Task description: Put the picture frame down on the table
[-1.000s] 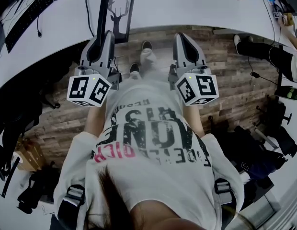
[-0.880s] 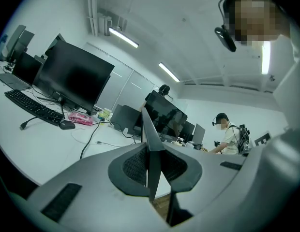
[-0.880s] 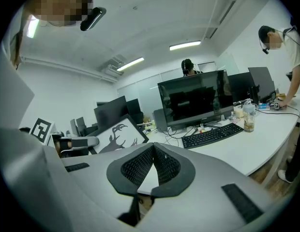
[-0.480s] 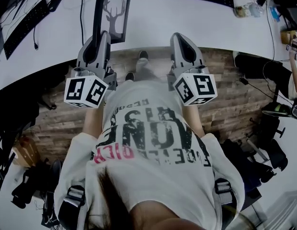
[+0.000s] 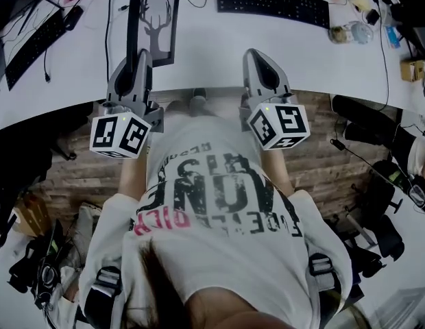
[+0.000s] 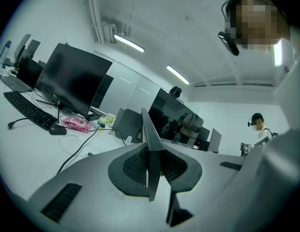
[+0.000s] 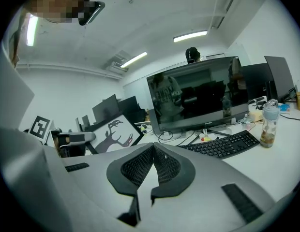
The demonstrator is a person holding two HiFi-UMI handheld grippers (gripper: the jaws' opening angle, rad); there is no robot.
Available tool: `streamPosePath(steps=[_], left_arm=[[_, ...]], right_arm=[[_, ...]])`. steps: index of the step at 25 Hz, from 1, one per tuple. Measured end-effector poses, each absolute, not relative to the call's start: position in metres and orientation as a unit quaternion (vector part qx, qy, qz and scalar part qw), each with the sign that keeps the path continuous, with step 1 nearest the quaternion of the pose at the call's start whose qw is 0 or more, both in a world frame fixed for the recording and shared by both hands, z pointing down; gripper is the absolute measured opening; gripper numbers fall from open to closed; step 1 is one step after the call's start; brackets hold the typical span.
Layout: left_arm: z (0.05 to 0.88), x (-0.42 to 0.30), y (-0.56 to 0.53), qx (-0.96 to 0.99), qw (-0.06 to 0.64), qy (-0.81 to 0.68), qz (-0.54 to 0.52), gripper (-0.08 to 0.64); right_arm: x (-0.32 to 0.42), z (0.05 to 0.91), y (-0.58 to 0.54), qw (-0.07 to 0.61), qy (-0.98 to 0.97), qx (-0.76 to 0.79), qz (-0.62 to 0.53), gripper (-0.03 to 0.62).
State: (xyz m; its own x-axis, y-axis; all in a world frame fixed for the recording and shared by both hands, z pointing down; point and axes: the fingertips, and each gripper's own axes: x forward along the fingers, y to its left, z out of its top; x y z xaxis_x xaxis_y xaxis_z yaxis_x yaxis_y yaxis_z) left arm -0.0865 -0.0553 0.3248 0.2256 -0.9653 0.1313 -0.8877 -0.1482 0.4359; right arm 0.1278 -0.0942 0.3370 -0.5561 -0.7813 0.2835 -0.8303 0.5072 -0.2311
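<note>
The left gripper (image 5: 139,59) hides the picture frame (image 5: 156,26)'s corner.

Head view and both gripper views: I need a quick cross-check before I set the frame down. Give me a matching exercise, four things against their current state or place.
Things:
1. left gripper
2. right gripper
3. picture frame
4. keyboard

States or places:
a. lies flat on the white table, beyond the right gripper
b. jaws together, nothing between them
c. jaws clamped on a thin dark edge
d. shows a deer silhouette, held by one edge

Pairs: 1-c, 2-b, 3-d, 4-a
</note>
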Motion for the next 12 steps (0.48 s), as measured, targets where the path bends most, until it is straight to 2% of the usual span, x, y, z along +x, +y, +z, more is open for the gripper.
streamPosePath(steps=[12], left_arm=[[0.326,-0.087,-0.079,0.752,0.22,-0.615,-0.088,0.038]], right_arm=[[0.138,0.338,-0.121,0.061,-0.857,0.48,0.178,0.0]])
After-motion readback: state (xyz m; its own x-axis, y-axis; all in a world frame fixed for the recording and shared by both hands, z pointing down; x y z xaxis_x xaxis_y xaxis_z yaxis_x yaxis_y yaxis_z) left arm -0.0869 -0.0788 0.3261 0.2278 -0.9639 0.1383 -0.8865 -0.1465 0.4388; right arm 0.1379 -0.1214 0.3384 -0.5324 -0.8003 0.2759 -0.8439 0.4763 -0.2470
